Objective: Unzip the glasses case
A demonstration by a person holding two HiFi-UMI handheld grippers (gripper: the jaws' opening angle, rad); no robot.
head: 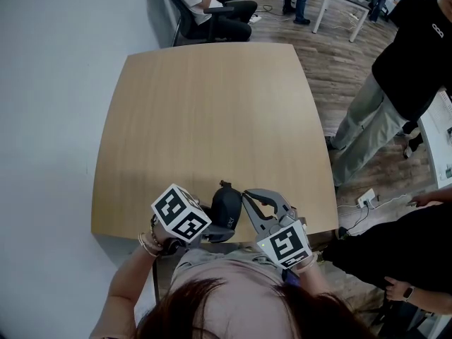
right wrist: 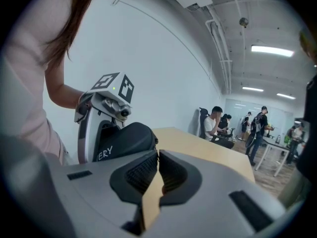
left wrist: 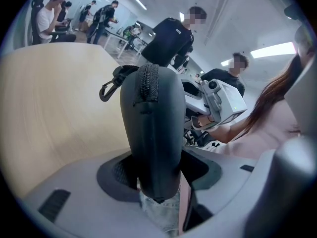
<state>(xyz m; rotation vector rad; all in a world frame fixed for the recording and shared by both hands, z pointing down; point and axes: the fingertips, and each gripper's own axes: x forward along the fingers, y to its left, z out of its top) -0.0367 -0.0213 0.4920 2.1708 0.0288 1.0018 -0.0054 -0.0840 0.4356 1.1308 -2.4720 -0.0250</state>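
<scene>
Left gripper (left wrist: 156, 182): clenched on the dark glasses case (left wrist: 153, 128), pads pressing both flanks near one end, the other end pointing away.
Right gripper (right wrist: 157, 155): jaws brought together at the tips, nothing between them. It hangs just beside the case, not touching it.
Case location: off the table (head: 212, 119), held over its near edge close to the person's body, between the two grippers in the head view.
Zip (left wrist: 148, 83): runs along the case's spine, facing the left gripper view, and appears fully closed. A small tab crosses the seam partway along (whether it is the slider cannot be told).
Clip (left wrist: 110, 86): a black snap hook hangs at the far end.
Step in hand: judged to be the approach to the zip pull, the unzipping not yet begun.
How to do it well: keep the left grip firm and low so the seam stays exposed. Part the right jaws slightly, pinch only the pull, not the clip, and draw it along the seam's curve rather than straight off it. Turn the case if the pull lies out of reach.
Risk: the rounded shell could slip or twist under a sideways tug.
Count: two grippers, two marker cubes, one case, one zip, one clip, one table.
</scene>
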